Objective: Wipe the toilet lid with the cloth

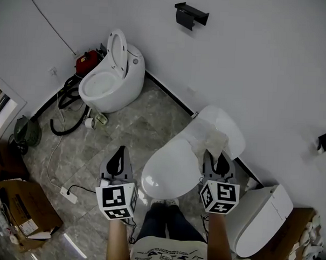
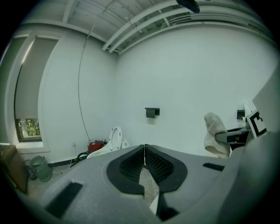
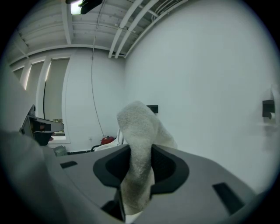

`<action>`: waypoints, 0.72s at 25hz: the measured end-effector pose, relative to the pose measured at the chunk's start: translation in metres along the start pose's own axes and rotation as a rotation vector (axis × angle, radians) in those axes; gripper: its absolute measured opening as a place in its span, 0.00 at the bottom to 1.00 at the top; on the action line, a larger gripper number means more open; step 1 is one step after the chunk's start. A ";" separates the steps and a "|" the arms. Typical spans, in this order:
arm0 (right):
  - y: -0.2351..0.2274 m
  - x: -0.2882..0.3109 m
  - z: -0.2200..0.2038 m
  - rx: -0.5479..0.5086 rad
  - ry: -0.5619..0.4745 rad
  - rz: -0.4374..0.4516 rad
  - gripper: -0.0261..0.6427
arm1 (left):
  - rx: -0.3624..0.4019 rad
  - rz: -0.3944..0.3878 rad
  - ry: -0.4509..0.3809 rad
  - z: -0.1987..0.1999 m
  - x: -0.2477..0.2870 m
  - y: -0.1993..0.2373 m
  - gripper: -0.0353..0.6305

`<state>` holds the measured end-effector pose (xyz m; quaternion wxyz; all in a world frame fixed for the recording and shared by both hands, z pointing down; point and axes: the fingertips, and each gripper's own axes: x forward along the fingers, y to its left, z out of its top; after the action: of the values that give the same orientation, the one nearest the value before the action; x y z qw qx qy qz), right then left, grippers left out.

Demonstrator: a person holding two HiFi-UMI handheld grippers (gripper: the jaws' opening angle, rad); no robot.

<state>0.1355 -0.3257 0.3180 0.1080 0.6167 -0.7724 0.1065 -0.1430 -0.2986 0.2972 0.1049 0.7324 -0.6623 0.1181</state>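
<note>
In the head view a white toilet stands right in front of me with its lid [image 1: 169,173] closed. My right gripper [image 1: 215,158] is shut on a pale cloth [image 1: 214,141], held over the rear of that toilet, beside the lid's right edge. In the right gripper view the cloth [image 3: 138,127] stands up between the jaws of the right gripper [image 3: 140,151]. My left gripper [image 1: 118,160] hovers over the floor left of the toilet. Its jaws meet with nothing between them in the left gripper view [image 2: 144,151], where the cloth [image 2: 215,133] shows at the right.
A second toilet [image 1: 108,81] with its seat raised stands at the back left, next to a red machine [image 1: 88,61] and a black hose [image 1: 66,114]. A power strip [image 1: 68,194] lies on the floor. Cardboard boxes [image 1: 19,206] sit at the left, another white fixture [image 1: 261,220] at the right.
</note>
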 end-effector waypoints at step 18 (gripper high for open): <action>-0.010 0.079 -0.112 -0.066 0.238 0.077 0.21 | -0.025 0.041 0.203 -0.103 0.053 0.002 0.07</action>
<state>0.1327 -0.3680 0.4484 0.2149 0.5656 -0.7805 0.1575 -0.1431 -0.3170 0.4111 0.1783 0.7016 -0.6645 0.1855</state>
